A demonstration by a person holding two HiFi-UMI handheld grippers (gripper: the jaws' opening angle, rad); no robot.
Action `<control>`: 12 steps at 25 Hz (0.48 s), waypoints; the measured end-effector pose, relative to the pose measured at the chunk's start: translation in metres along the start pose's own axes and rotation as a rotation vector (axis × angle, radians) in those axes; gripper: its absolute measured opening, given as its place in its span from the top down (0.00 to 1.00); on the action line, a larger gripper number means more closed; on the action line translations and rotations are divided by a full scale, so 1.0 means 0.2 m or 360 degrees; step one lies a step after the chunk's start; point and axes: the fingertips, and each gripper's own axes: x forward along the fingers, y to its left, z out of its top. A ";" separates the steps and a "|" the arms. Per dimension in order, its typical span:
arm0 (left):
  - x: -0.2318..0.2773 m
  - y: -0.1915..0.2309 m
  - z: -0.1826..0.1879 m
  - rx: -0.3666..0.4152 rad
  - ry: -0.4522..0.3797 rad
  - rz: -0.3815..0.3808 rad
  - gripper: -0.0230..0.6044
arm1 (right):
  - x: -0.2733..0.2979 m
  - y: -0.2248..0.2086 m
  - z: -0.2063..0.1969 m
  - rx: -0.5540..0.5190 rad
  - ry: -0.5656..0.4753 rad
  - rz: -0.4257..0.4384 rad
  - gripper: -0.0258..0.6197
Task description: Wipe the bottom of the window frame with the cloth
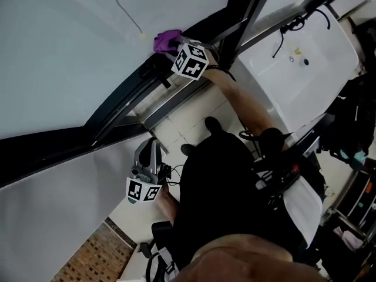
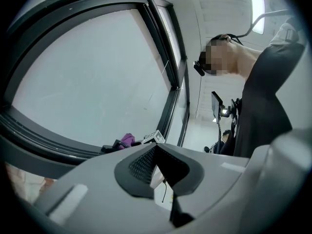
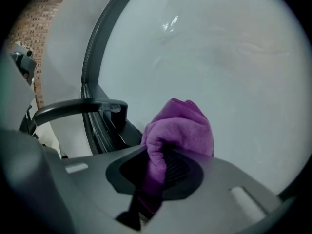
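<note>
The right hand-held gripper [image 3: 155, 179] has its jaws closed on a bunched purple terry cloth [image 3: 181, 126], held at the bottom rail of the dark metal window frame [image 1: 126, 96], beside the pale glass pane [image 1: 64, 51]. A black lever handle [image 3: 73, 106] juts out close by. The left hand-held gripper [image 2: 158, 173], jaws together and empty, hangs well apart, below the frame.

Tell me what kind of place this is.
Likely an indoor workroom or lab: a large dark-framed window, a pale tiled floor, and a white table with cables on it.
</note>
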 end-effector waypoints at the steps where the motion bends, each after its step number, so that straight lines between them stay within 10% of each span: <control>1: 0.00 0.00 0.00 0.0002 0.0004 0.0001 0.96 | -0.01 -0.01 -0.01 -0.0014 0.0001 0.0002 0.87; 12: 0.08 -0.02 -0.01 0.0006 0.0035 -0.0033 0.96 | -0.27 -0.63 -0.50 -0.0011 0.0320 -0.0391 0.87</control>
